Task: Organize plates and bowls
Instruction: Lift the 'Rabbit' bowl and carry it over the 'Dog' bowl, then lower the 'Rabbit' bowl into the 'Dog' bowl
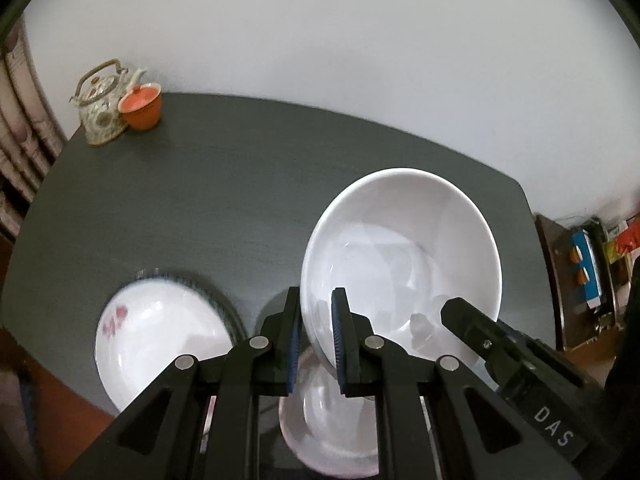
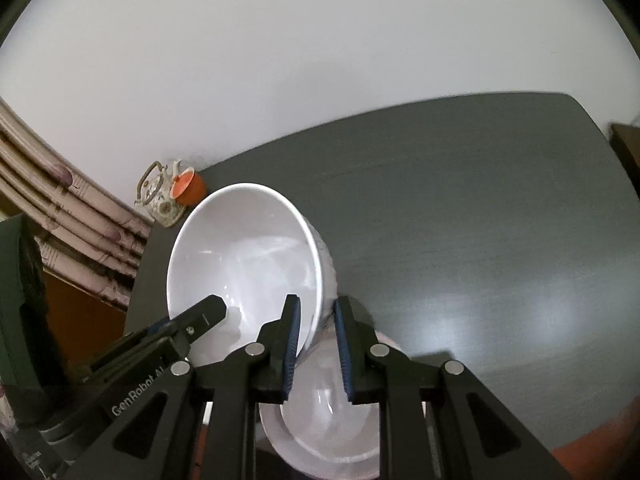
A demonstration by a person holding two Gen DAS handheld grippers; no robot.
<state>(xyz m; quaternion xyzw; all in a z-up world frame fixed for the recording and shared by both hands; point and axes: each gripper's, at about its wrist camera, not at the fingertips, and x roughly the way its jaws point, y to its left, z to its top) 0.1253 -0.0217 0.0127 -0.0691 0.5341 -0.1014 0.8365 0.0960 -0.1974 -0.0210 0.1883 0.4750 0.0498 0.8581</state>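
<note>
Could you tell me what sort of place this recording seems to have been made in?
Most likely a home dining corner. A dark grey table stands against a plain white wall, with a patterned teapot and an orange lidded cup at its back corner and a patterned curtain beside it.

Far-corner clutter on the dark grey matte tabletop [image 1: 248, 184]

A floral-patterned ceramic teapot [image 1: 100, 110] with a bent metal handle stands at the far corner by the plain white wall [image 1: 340, 32], touching a small orange cup [image 1: 142, 106]. Beige patterned curtain folds [image 2: 72, 216] hang beside the table; a brown shelf of blurred colourful items [image 1: 588, 276] sits opposite.
</note>
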